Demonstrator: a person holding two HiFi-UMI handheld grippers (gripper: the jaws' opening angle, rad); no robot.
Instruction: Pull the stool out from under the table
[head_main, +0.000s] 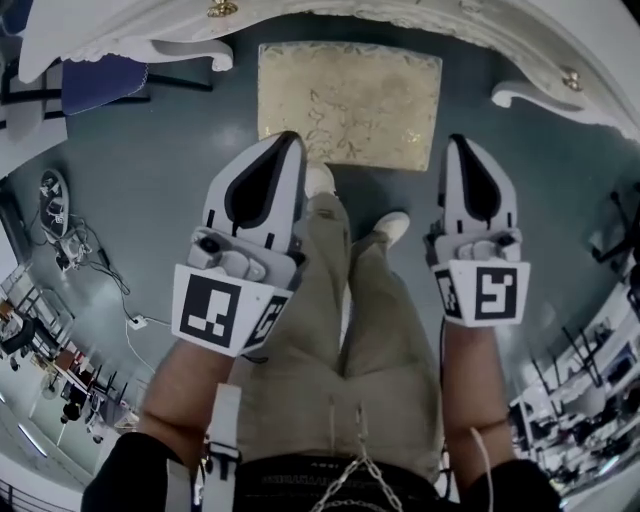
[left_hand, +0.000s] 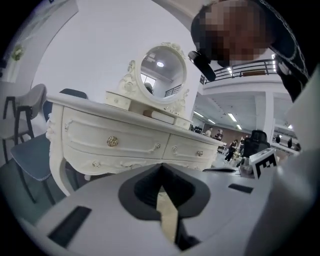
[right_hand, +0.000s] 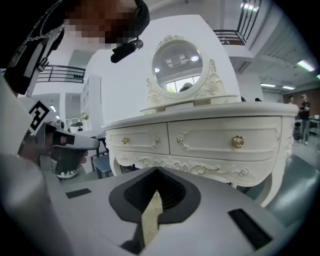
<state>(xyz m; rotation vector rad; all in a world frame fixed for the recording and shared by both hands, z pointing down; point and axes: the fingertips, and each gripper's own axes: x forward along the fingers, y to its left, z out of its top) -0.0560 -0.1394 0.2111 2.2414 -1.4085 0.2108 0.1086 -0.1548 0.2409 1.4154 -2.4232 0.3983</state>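
Now the left tool and right tool are hovering closed on nothing, the gold-cushioned stool sitting just ahead between their tips, beside the white bench

No readable text, label, brand, number or sign in any view.

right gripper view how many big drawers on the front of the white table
2: the left drawer and the right drawer, side by side on the table front below the mirror. More may be hidden on sides that don't show.
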